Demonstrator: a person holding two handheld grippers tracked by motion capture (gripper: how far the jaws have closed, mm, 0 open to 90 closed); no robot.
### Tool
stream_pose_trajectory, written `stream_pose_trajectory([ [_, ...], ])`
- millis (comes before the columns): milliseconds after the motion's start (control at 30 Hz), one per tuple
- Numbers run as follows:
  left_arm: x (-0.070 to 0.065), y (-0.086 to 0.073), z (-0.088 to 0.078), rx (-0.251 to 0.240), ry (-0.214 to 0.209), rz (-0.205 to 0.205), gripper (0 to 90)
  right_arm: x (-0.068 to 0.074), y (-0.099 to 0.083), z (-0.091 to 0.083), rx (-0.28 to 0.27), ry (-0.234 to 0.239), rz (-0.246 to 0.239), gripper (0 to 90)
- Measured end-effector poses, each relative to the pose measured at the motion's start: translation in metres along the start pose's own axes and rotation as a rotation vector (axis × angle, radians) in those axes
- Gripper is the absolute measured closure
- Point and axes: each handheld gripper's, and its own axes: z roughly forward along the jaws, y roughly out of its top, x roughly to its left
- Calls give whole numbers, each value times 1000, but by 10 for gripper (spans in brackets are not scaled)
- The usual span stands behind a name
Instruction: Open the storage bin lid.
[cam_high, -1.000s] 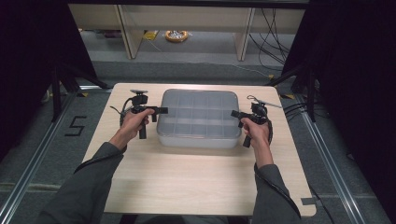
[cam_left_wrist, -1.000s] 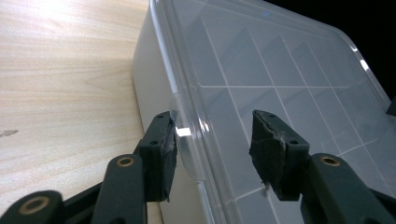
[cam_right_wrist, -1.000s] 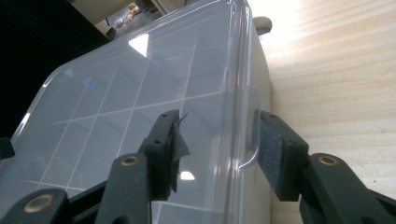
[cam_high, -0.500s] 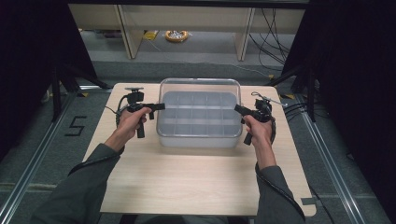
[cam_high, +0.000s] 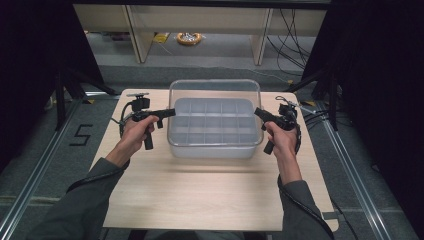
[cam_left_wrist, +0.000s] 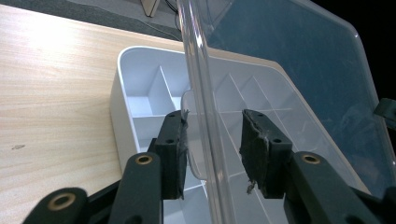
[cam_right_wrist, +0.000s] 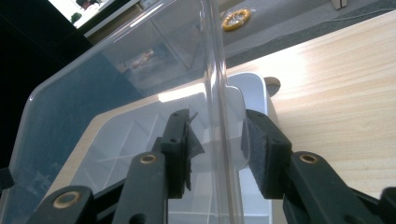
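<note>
Both forearms reach forward from the near edge of the counter (cam_high: 200, 200). The left tool (cam_high: 167, 113) and the right tool (cam_high: 258, 112) each straddle a side rim of the clear lid (cam_high: 215, 89), jaws narrowly apart around it, with a gap showing. The lid tilts up over the white divided box (cam_high: 215, 127) at the counter's far middle. A "5" (cam_high: 81, 135) marks the floor.

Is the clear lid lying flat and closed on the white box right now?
No, the clear lid is tilted up off the white box, its side edges between both grippers' jaws.
</note>
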Motion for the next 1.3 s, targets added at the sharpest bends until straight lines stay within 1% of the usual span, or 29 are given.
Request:
stream_pose_trajectory([
  [67, 0, -1, -2, -5, -5, 5, 607, 1, -1, -2, -1, 3, -5, 629],
  [100, 0, -3, -3, -7, -12, 0, 610, -1, -1, -3, -6, -4, -28, 629],
  [133, 0, -4, -5, -10, -15, -3, 610, 2, -2, -5, 2, 6, 6, 631],
  [167, 0, -6, -6, -9, -19, -2, 609, 0, -2, -6, -9, 8, -32, 632],
  [200, 0, -7, -8, -3, -21, 4, 610, 2, -2, -8, -3, 13, -12, 633],
  [233, -1, -8, -9, -6, -29, -2, 611, 3, -3, -11, -1, 17, -2, 636],
  [267, 0, -9, -11, 4, -32, 15, 611, 3, -3, -11, -1, 17, -2, 636],
  [333, -1, -11, -14, -11, -37, 7, 610, 4, -3, -14, -2, 22, -23, 636],
  [367, -2, -12, -16, -14, -39, 11, 610, 3, -3, -15, -6, 26, -37, 637],
  [433, -3, -12, -19, -20, -42, 18, 610, 5, -4, -18, -7, 29, -43, 636],
  [467, -4, -13, -20, -23, -43, 21, 611, 6, -6, -20, -3, 34, -27, 636],
  [600, -7, -16, -25, -23, -51, 31, 611, 6, -8, -23, -5, 34, -27, 633],
  [633, -7, -16, -27, -17, -55, 35, 611, 6, -9, -24, -2, 35, -16, 634],
  [667, -8, -17, -28, -22, -53, 27, 610, 5, -9, -24, -13, 37, -41, 634],
  [700, -8, -18, -29, -25, -53, 25, 610, 5, -10, -25, -14, 39, -44, 634],
  [733, -9, -19, -31, -25, -50, 28, 610, 7, -11, -27, -3, 40, -27, 634],
  [767, -9, -20, -32, -23, -51, 36, 610, 8, -13, -29, -1, 39, -26, 633],
  [800, -9, -20, -34, -24, -54, 34, 612, 7, -13, -29, -4, 45, -31, 634],
  [833, -10, -21, -35, -25, -57, 33, 614, 6, -13, -31, -9, 42, -67, 633],
  [867, -10, -22, -36, -26, -58, 35, 614, 8, -15, -32, -2, 48, -33, 634],
  [933, -11, -24, -38, -25, -58, 40, 611, 9, -16, -35, -3, 50, -46, 634],
  [967, -11, -25, -39, -24, -57, 41, 611, 11, -17, -37, 1, 54, -31, 634],
  [1000, -11, -26, -40, -26, -63, 39, 611, 8, -17, -38, -7, 49, -75, 635],
  [1067, -11, -29, -42, -26, -74, 33, 614, 8, -19, -41, -8, 55, -68, 638],
  [1100, -11, -30, -43, -21, -75, 37, 612, 7, -21, -42, -16, 56, -74, 638],
  [1133, -12, -33, -44, -19, -77, 29, 610, 9, -23, -44, -14, 61, -62, 637],
  [1200, -11, -38, -46, 3, -97, 21, 610, 8, -27, -48, -33, 48, -83, 636],
  [1267, -12, -44, -46, 0, -91, 33, 614, 8, -33, -55, -43, 50, -76, 639],
  [1300, -13, -47, -45, 0, -86, 38, 614, 8, -33, -55, -43, 50, -76, 639],
])
